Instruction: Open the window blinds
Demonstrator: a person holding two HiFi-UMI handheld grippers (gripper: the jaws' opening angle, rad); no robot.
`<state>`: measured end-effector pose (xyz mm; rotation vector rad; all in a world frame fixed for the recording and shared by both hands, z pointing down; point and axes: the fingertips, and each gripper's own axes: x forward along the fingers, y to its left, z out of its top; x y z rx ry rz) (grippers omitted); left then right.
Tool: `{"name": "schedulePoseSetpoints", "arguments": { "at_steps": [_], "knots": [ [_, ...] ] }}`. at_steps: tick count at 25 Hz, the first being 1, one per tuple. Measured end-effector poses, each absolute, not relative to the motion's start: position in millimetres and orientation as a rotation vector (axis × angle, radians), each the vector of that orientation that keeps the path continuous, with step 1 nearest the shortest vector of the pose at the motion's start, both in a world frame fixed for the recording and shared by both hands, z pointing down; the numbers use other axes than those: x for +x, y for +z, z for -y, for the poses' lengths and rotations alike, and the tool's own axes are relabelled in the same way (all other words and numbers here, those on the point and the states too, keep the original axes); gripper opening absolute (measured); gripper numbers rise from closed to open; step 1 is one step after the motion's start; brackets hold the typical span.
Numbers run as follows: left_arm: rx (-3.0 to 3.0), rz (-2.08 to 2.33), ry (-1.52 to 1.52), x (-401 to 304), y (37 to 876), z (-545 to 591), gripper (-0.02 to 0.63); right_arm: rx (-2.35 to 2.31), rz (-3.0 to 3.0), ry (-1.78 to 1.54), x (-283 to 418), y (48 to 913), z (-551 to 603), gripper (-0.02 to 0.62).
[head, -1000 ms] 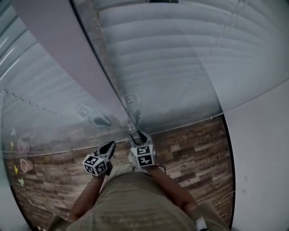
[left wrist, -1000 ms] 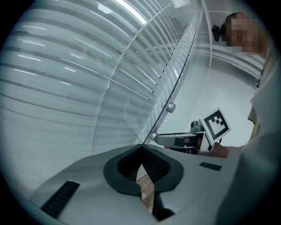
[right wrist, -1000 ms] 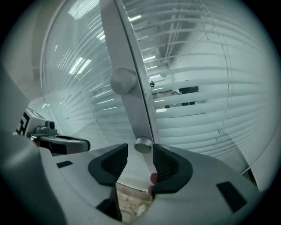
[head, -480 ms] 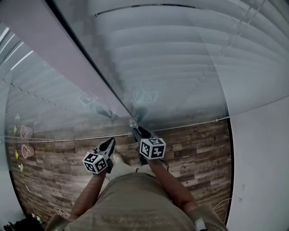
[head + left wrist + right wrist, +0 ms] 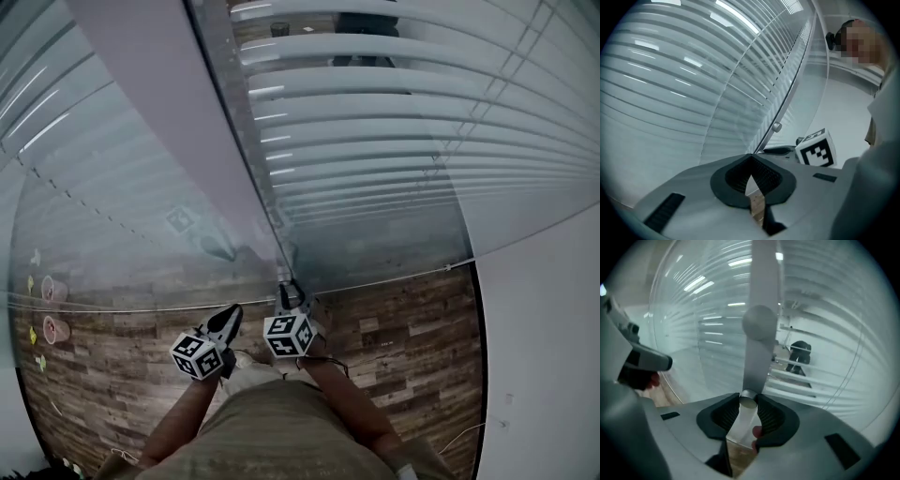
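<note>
Standing close to a glass wall (image 5: 375,246), with the window blinds (image 5: 394,122) hanging behind the panes. Grasping the lower end of the tilt wand (image 5: 272,234) with the right gripper (image 5: 287,289), low down near the wood floor (image 5: 403,328): jaws just closed in further, pads pressed on either side of the wand's metal tip. In the right gripper view, the same wand rising straight up out of the jaws, in front of the slats (image 5: 825,376). Holding the left gripper (image 5: 228,314) just left of the right one and slightly nearer, jaws clenched tip to tip with nothing between them. Facing slats tilted partly open in the right pane, with dark gaps between them and a dark shape (image 5: 366,37) showing through near the top; in the left pane, pale and close-set slats. To the right, a white wall (image 5: 544,356); between the panes, a broad grey frame (image 5: 159,112) slanting from the upper left down toward the grippers.
</note>
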<state>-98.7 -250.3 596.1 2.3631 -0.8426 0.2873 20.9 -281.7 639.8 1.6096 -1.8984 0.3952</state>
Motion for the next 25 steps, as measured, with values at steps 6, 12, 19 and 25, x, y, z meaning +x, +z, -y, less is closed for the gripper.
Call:
{"name": "schedulePoseSetpoints", "arguments": {
  "at_steps": [6,12,19,25],
  "knots": [
    [2.443,0.76,0.285,-83.4,575.1,241.6,0.012,1.61,1.854,0.358,23.2,643.0,279.9,0.127],
    [2.447,0.754,0.283,-94.7,576.2,235.7,0.012,1.649,1.943,0.357,20.5,630.7,269.7,0.129],
    [2.435,0.747,0.268,-108.6,559.0,250.8,0.012,1.792,2.066,0.331,30.6,531.8,266.3,0.152],
    [2.432,0.73,0.239,-110.5,559.1,251.1,0.012,1.807,2.071,0.134,24.2,496.3,272.7,0.152]
  ]
}}
